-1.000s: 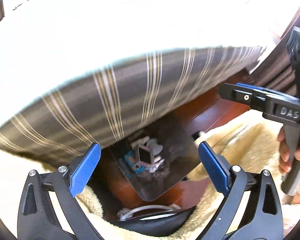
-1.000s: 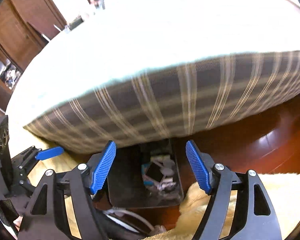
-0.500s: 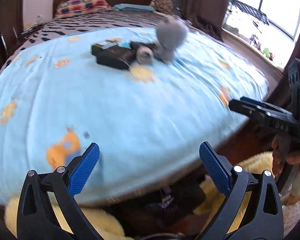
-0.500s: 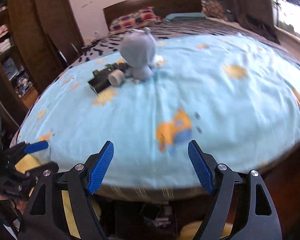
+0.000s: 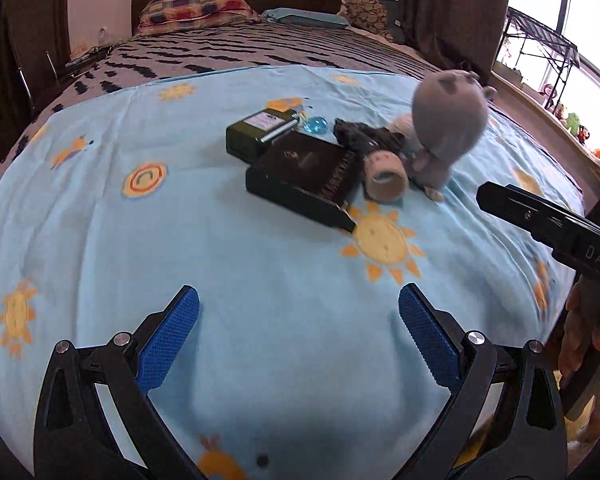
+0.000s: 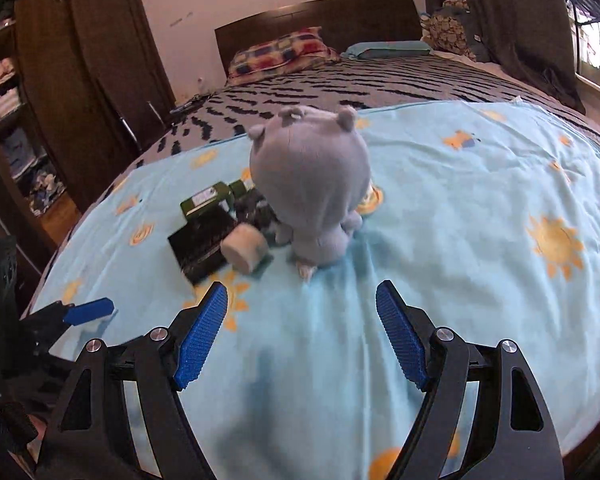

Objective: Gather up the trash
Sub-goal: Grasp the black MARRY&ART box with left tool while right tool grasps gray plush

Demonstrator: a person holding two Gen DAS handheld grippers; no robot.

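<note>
A cluster of items lies in the middle of the light blue bedspread [image 5: 180,240]: a flat black box [image 5: 300,172] [image 6: 202,242], a dark green box [image 5: 256,134] [image 6: 204,200], a pale cardboard roll [image 5: 384,178] [image 6: 244,250], a dark crumpled wad [image 5: 364,134] and a small blue shiny piece [image 5: 315,123]. A grey plush toy [image 5: 446,128] [image 6: 310,184] stands beside them. My left gripper [image 5: 298,320] hovers open over the near part of the bed, nothing between its pads. My right gripper [image 6: 302,322] is open too, short of the plush toy.
The bed runs back to a dark headboard [image 6: 320,20] with a checked pillow [image 5: 196,4]. A tall wooden wardrobe [image 6: 80,72] stands left of it. Dark curtains [image 5: 452,8] and a bright window lie on the right. A hand [image 5: 592,328] holds the other gripper's handle.
Both views have swung up from the floor under the bed edge to the top of the bed. The cluster and the plush toy now appear larger and closer. Both grippers' jaws stay open.
</note>
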